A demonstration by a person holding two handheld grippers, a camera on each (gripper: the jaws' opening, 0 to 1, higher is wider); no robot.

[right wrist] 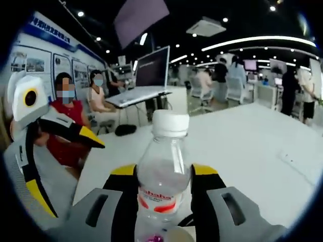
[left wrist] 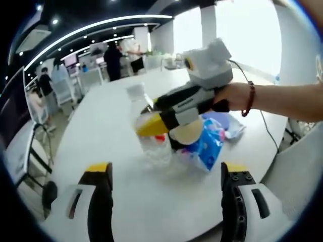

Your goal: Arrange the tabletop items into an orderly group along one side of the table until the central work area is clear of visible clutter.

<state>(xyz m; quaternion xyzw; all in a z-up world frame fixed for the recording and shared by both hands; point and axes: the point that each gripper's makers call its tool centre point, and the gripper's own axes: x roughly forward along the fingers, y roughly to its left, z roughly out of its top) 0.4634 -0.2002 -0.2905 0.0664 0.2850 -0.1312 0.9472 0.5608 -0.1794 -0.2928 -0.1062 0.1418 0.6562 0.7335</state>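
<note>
Because the bottle (right wrist: 162,176) needed shifting aside, the right tongs (right wrist: 162,174) gripped it upright on the tabletop (left wrist: 121,131), beside a blue pack (left wrist: 208,143), while the left tongs (left wrist: 164,174) hung wide near it.

the water bottle (left wrist: 149,132) stands on the table (left wrist: 101,136), between the jaws of the right gripper (left wrist: 154,126). just right of it lie a round lid (left wrist: 187,132) and a tissue pack (left wrist: 208,145), with a plate (left wrist: 222,121) behind them. the left gripper (left wrist: 166,194) hovers nearer, apart from them.
</note>
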